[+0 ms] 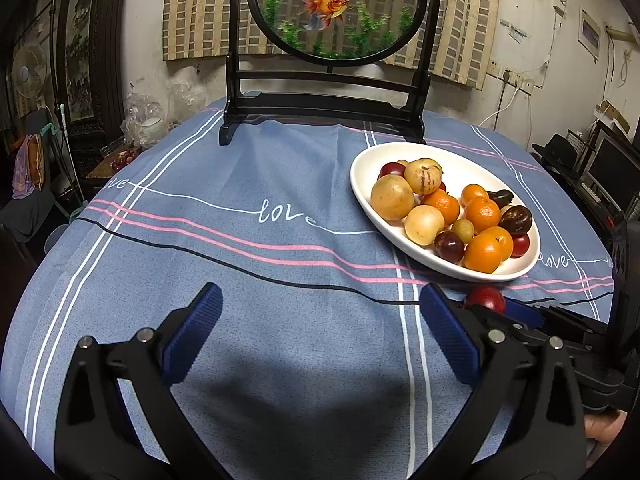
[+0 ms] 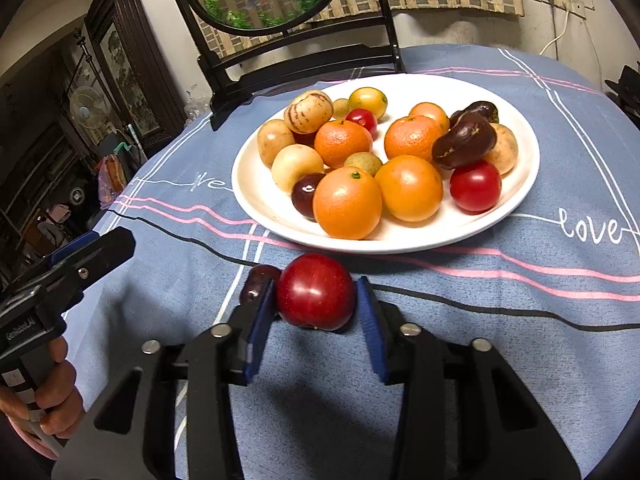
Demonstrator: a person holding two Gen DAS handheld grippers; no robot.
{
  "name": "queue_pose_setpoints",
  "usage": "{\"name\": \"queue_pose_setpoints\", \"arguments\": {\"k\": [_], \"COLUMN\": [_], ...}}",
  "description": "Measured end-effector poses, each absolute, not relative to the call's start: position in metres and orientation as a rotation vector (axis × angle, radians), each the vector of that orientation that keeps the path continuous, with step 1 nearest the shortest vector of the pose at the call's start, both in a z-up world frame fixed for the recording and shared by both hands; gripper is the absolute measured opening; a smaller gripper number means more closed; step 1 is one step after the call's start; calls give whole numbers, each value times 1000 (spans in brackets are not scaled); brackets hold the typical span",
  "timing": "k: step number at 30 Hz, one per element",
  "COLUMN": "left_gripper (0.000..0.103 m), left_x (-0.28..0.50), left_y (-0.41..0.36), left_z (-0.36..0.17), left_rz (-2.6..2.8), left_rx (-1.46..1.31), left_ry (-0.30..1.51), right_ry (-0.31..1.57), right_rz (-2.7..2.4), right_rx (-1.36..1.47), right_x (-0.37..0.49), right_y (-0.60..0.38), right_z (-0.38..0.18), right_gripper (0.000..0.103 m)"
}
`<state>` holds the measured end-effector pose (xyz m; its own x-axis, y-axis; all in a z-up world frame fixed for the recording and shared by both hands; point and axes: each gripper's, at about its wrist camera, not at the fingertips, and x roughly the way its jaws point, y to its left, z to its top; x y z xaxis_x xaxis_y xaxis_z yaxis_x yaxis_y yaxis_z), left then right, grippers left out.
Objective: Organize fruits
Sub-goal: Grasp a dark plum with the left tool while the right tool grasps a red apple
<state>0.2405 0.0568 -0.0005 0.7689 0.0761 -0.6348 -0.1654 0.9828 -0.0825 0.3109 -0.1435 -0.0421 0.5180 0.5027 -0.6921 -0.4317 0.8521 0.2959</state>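
Counted five oranges (image 2: 347, 203) on the white plate (image 2: 256, 204), plus two red tomatoes (image 2: 475, 186), two dark brown lumpy fruits (image 2: 464, 140) and a bunch of pale yellow ones (image 2: 297, 166); didn't get an exact number on those since they overlapped; two fruits sat off the plate on the blue cloth (image 2: 520, 360), just by the plate's near rim: a red plum (image 2: 315, 291) and a smaller dark fruit (image 2: 258, 282) half hidden behind a pad. The plum was glossy, deep red, round, with a faint seam. Right gripper (image 2: 316, 308) had its blue pads around the plum, left pad touching it, right pad looked a hair off, so not clamped; left gripper (image 1: 320, 332) stood wide open over bare cloth, nothing in it. The goldfish screen (image 1: 336, 8) at the far edge was cut off on top.
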Motion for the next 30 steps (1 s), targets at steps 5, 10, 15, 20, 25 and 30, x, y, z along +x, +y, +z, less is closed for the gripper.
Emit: {"name": "queue_pose_setpoints", "arguments": {"k": [5,10,15,20,25,30], "left_gripper": [101,101,100,82,66,50], "left_x": [244,244,237,240,260,272], "left_y": [54,31,0,-22,-28,-27], "left_z": [-5,-14,-21,-31,-41,-47], "left_rz": [116,0,-115,-159,-188,-189], "left_rx": [-128,-54,67,159,123,96], "left_ry": [694,720,701,698,781,822], "right_ry": [868,858,806,775,785,787], "right_rz": [567,567,543,512,517,516], "right_rx": [96,75,100,123,134,137], "right_x": [309,300,289,287,289,288], "right_y": [-147,-153,-178,-196,-197,-198], "right_z": [-42,-36,-21,-13,-13,-12], "right_gripper": [40,40,40,40,40,40]}}
